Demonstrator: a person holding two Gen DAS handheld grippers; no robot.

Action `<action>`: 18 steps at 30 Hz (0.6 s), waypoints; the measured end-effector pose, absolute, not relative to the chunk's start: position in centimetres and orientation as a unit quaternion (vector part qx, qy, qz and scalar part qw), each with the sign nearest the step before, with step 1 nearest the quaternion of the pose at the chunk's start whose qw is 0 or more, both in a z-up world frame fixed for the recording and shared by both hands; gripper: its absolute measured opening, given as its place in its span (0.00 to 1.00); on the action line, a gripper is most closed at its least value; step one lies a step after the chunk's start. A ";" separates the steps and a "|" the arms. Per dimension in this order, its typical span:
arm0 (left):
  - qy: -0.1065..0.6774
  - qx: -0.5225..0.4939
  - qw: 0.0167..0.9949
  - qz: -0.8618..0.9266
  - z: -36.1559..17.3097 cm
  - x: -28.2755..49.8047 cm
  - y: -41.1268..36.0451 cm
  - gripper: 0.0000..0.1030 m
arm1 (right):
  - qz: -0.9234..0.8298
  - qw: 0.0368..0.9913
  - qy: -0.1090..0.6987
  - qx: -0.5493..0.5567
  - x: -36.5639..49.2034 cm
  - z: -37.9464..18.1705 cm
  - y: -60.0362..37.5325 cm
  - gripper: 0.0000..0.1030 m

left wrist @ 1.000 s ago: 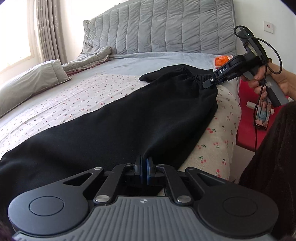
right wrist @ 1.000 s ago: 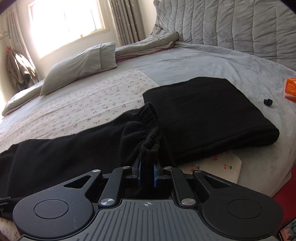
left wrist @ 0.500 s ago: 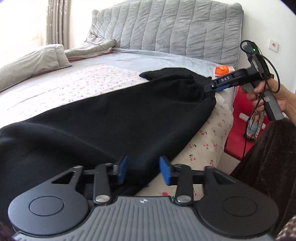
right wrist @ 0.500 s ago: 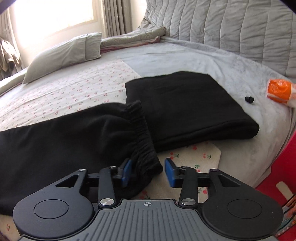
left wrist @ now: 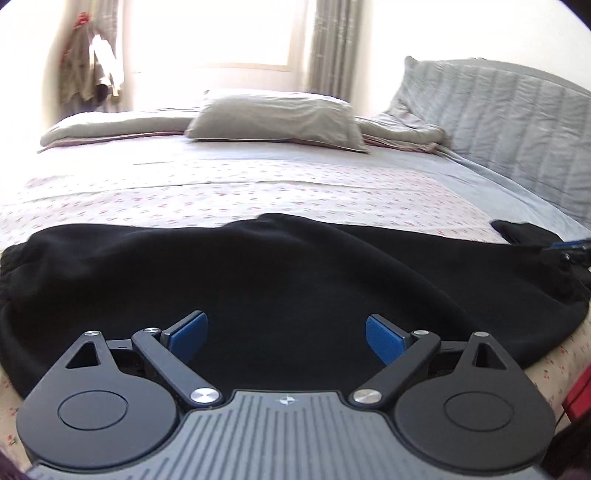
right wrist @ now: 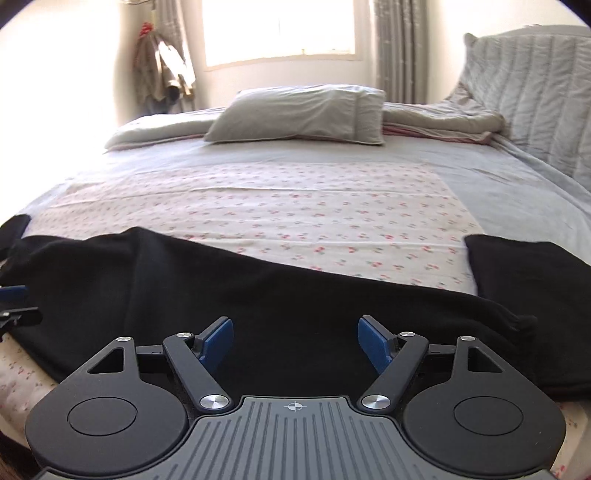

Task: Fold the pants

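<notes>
- The bed (right wrist: 332, 177) carries black pants (left wrist: 280, 280) stretched lengthwise along its near edge.
- A folded black garment (right wrist: 535, 273) lies just beyond the waistband end.
- Left gripper (left wrist: 286, 334) and right gripper (right wrist: 295, 339) hover over the pants, fingers spread wide, holding nothing.

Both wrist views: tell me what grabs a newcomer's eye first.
The black pants sprawl across the near edge of the bed. Right over them, the left hand-held gripper and the right hand-held gripper gape wide, blue pads empty. Behind, a grey pillow lies under the glaring window.
</notes>
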State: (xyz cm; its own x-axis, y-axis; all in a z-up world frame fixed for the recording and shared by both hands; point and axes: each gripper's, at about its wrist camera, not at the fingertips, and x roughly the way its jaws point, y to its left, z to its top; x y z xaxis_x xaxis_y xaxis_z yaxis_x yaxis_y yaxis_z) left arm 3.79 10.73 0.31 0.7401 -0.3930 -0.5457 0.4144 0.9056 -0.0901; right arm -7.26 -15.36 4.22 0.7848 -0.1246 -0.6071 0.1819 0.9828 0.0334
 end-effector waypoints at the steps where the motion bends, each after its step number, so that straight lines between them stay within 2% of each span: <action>1: 0.288 0.009 0.937 -0.198 0.3 3.9 11.8 0.94 | -0.060 0.945 0.320 0.040 -6.3 4.2 -14.3 0.75; 10: 0.265 -0.065 0.962 -0.026 0.9 4.9 20.0 0.93 | 0.091 0.939 0.331 -0.027 -2.1 1.9 -5.8 0.76; 14: 0.273 -0.125 0.954 0.023 0.8 5.9 23.6 0.80 | 0.151 0.923 0.341 -0.096 -1.5 0.1 -2.0 0.75; 18: 0.297 -0.193 0.935 0.033 0.5 6.3 25.9 0.58 | 0.204 0.906 0.343 -0.138 -1.7 -0.9 0.7 0.72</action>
